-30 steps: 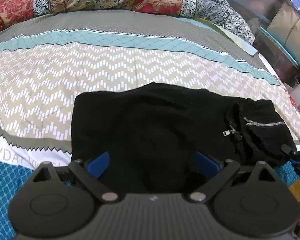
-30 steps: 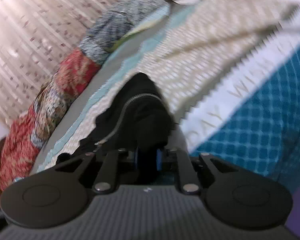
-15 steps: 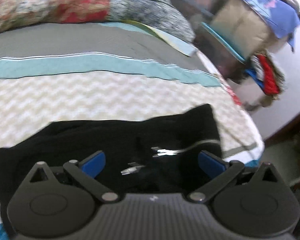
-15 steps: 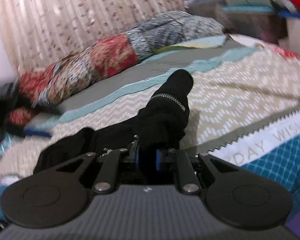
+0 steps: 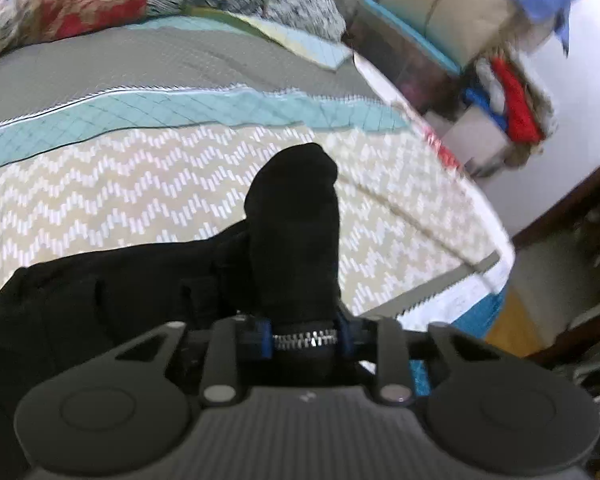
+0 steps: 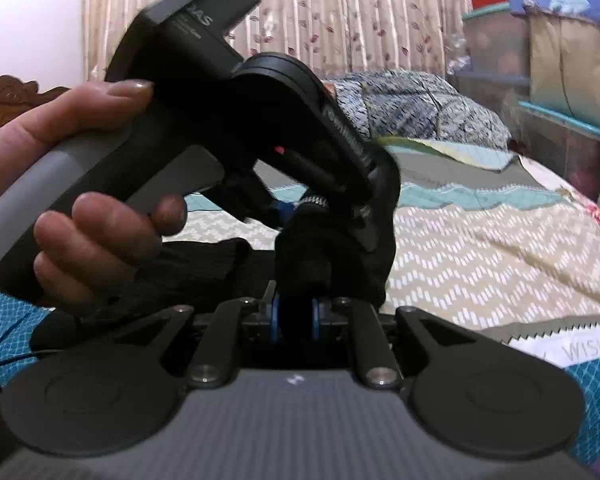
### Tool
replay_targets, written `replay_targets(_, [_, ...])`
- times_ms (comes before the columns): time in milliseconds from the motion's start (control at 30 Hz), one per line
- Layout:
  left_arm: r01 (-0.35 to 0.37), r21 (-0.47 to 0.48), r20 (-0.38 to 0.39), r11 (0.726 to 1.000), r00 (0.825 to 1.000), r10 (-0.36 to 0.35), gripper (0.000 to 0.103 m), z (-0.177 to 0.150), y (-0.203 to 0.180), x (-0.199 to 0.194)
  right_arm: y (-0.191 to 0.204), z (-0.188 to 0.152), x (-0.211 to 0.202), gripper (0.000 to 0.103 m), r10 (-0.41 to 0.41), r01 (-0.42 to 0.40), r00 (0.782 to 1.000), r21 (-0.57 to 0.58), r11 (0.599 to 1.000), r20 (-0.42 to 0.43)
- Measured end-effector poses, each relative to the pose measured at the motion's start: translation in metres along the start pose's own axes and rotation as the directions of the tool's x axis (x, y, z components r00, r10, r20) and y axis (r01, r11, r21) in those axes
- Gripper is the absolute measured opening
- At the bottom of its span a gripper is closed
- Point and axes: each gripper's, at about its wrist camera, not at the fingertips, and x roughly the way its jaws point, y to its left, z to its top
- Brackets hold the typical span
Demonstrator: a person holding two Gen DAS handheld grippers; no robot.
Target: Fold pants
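The black pants lie on the patterned bedspread. My left gripper is shut on a bunched fold of the pants by a silver zipper; the fold stands up in front of it. My right gripper is shut on another bunch of the same black fabric. In the right wrist view the left gripper sits just ahead, held by a hand, clamping the same lifted fold.
A rolled floral quilt lies along the far side of the bed. The bed's right edge drops to the floor. Storage boxes and piled clothes stand beyond it. Curtains hang behind the bed.
My left gripper was open over the pants and has shut on the zippered fold. The right gripper swung round with its bunch, and both now hold the fold close together.
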Motion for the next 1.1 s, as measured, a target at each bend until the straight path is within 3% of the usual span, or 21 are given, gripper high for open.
replay_targets(67, [0.017, -0.040, 0.031, 0.999, 0.999, -0.015, 0.024, -0.003, 0.014, -0.017, 0.001, 0.001, -0.005, 0.023, 0.019, -0.019, 0.999, 0.007, 1.000, 0.036])
replay_targets(133, [0.025, -0.095, 0.045, 0.995, 0.999, -0.021, 0.024, -0.005, 0.033, -0.032, 0.000, 0.000, -0.006, 0.045, 0.036, -0.037, 0.998, 0.019, 0.999, 0.056])
replay_targets(167, [0.035, -0.122, 0.051, 0.992, 0.998, -0.029, 0.024, -0.008, 0.043, -0.039, 0.002, -0.001, -0.004, 0.062, 0.036, -0.037, 0.998, 0.013, 0.999, 0.051])
replay_targets(267, [0.057, -0.186, 0.067, 0.981, 0.997, -0.045, 0.024, -0.019, 0.066, -0.057, 0.012, -0.005, 0.008, 0.065, 0.055, -0.054, 0.998, -0.030, 0.998, 0.021])
replay_targets(333, [0.064, -0.209, 0.079, 0.976, 0.996, -0.049, 0.023, -0.026, 0.077, -0.068, 0.021, -0.008, 0.019, 0.063, 0.045, -0.046, 0.999, -0.067, 0.997, -0.008])
replay_targets(367, [0.071, -0.219, 0.087, 0.973, 0.995, -0.053, 0.023, -0.032, 0.083, -0.075, 0.025, -0.008, 0.021, 0.047, 0.044, -0.045, 0.999, -0.074, 0.996, -0.020])
replay_targets(400, [0.075, -0.227, 0.096, 0.971, 0.994, -0.054, 0.023, -0.036, 0.088, -0.081, 0.029, -0.006, 0.023, 0.014, 0.054, -0.056, 0.998, -0.074, 0.996, -0.031])
replay_targets(600, [0.077, -0.265, 0.189, 0.961, 0.982, -0.027, 0.023, -0.054, 0.122, -0.128, 0.070, 0.012, 0.008, 0.014, 0.154, -0.152, 0.988, -0.118, 0.981, 0.010])
replay_targets(733, [0.061, -0.310, 0.215, 0.949, 0.977, 0.007, 0.024, -0.070, 0.157, -0.146, 0.108, 0.015, 0.012, 0.014, 0.212, -0.210, 0.977, -0.209, 0.955, -0.014])
replay_targets(900, [0.000, -0.377, 0.166, 0.926, 0.984, 0.067, 0.024, -0.097, 0.202, -0.133, 0.142, 0.000, 0.033, 0.015, 0.245, -0.272, 0.960, -0.245, 0.931, -0.134])
replay_targets(1000, [-0.034, -0.442, 0.114, 0.896, 0.989, 0.094, 0.026, -0.110, 0.232, -0.112, 0.157, -0.010, 0.047, 0.020, 0.246, -0.299, 0.945, -0.267, 0.916, -0.214])
replay_targets(1067, [-0.058, -0.476, 0.077, 0.878, 0.991, 0.107, 0.039, -0.120, 0.247, -0.098, 0.163, -0.016, 0.058, 0.022, 0.231, -0.308, 0.937, -0.308, 0.900, -0.263])
replay_targets(1100, [-0.062, -0.489, 0.078, 0.870, 0.990, 0.114, 0.040, -0.124, 0.250, -0.094, 0.164, -0.017, 0.059, 0.022, 0.229, -0.308, 0.936, -0.313, 0.898, -0.266])
